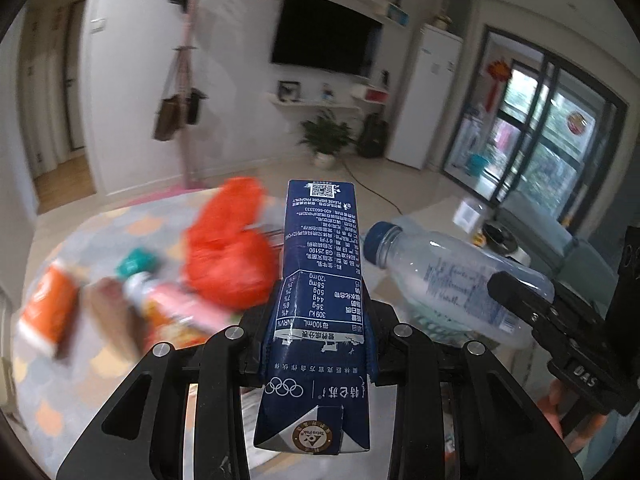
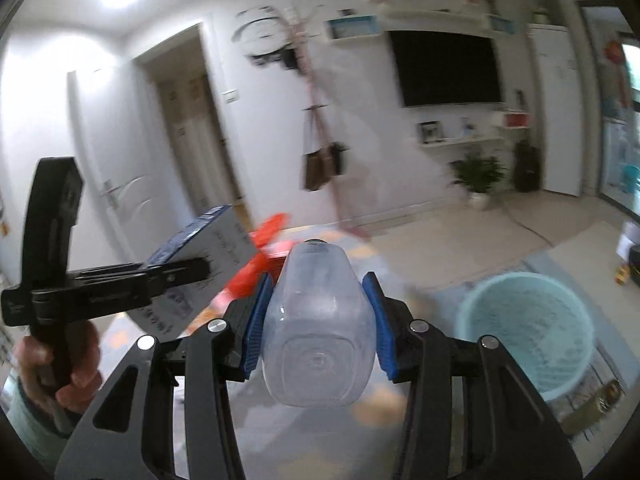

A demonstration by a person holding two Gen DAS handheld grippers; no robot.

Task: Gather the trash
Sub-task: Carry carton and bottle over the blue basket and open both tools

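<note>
The left hand-held gripper is clamped on a dark blue milk carton, gripping it low on its length so most of it sticks out forward. The right hand-held gripper pinches a clear plastic bottle near its base, cap end pointing away. Both are held up in the air, close together — the bottle could knock the carton askew. The bottle's slick, squashable wall might slide out of the blue pads. The pale green bin sits on the floor to the right; a hasty drop could miss its rim. More rubbish — a red bag and wrappers — waits on the worktop.
</note>
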